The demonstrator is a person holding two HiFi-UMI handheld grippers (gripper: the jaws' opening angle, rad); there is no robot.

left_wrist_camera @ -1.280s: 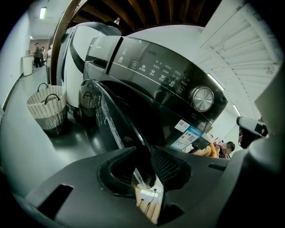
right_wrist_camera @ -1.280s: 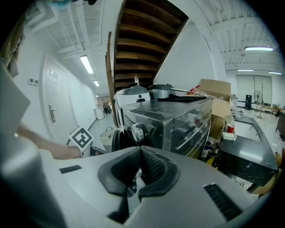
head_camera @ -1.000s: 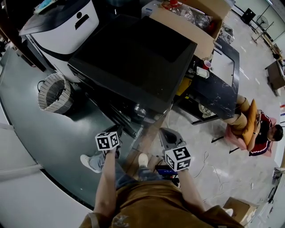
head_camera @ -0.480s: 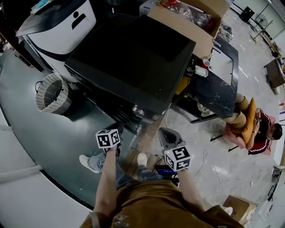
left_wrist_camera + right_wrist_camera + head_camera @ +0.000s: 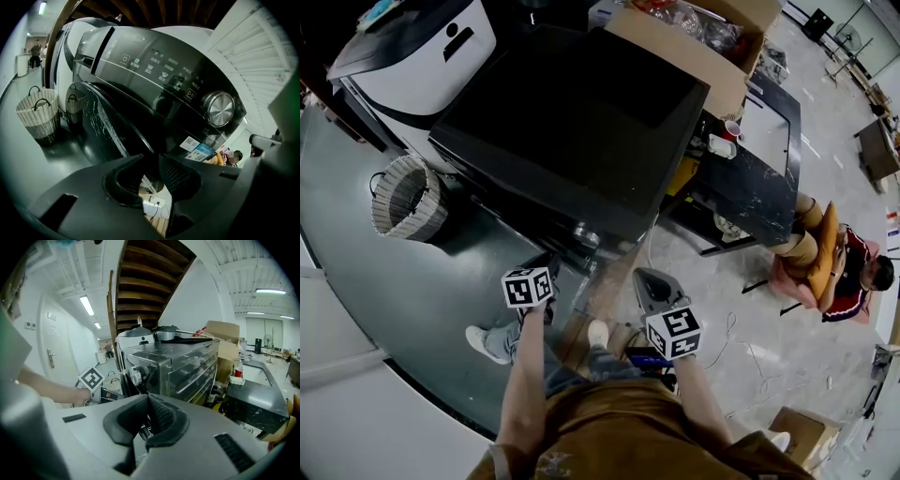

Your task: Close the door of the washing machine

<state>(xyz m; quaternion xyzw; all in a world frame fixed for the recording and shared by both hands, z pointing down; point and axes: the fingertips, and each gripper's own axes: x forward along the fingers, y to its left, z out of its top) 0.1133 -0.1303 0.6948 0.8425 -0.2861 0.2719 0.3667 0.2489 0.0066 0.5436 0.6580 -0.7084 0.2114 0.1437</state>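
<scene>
— What's in my way ahead?
— The washing machine (image 5: 572, 122), its dark front right before me; how near, I can't quite tell in this gloom.
— And sideways?
— Open floor (image 5: 356, 272) on my left as far as the wicker basket (image 5: 408, 197); the black table (image 5: 759, 187) hems my right.

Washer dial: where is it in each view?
Head view: dial, small, centre, at the washing machine front edge.
Left gripper view: dial, right of centre, mid-height.
Right gripper view: dial, left of centre.
Shared landmark: wicker basket, left of the dial in all three.
</scene>
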